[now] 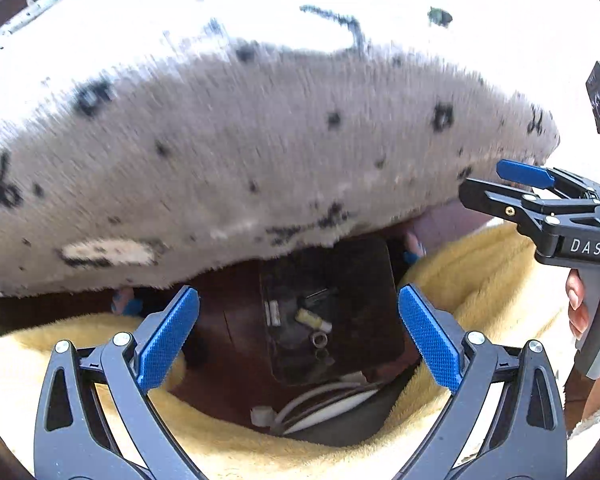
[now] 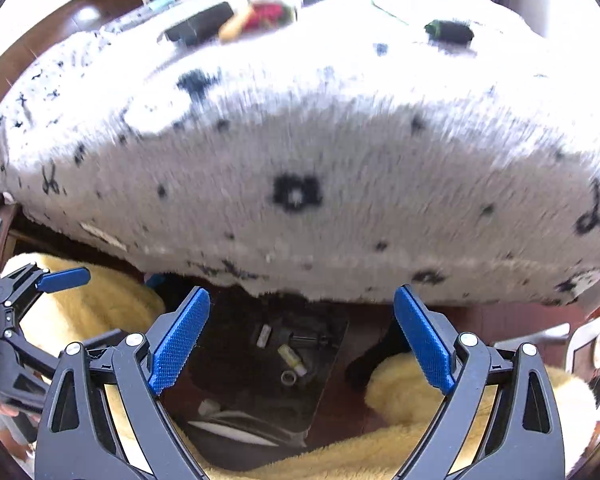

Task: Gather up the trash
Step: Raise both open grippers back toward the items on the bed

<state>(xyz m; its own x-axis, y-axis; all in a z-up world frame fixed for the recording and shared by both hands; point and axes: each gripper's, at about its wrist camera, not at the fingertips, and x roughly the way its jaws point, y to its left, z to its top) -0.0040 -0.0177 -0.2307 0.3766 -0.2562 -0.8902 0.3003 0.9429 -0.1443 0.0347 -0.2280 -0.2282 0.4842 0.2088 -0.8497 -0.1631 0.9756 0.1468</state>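
My left gripper (image 1: 298,336) is open and empty, held above a dark bin (image 1: 332,308) on the floor. The bin holds several small scraps, among them a yellow-white tube (image 1: 314,319) and a small ring (image 1: 320,338). My right gripper (image 2: 302,338) is open and empty over the same bin (image 2: 260,368), where the tube (image 2: 292,358) and ring (image 2: 289,378) show again. The right gripper also shows at the right of the left wrist view (image 1: 500,186); the left gripper shows at the left of the right wrist view (image 2: 40,280). Loose items (image 2: 260,16) lie far back on the bed.
A white fuzzy blanket with black marks (image 1: 260,140) overhangs the bed edge just beyond the bin. A yellow fleece (image 1: 480,280) lies around the bin on both sides. White cables (image 1: 320,400) lie beside the bin. A dark object (image 2: 450,32) sits on the bed.
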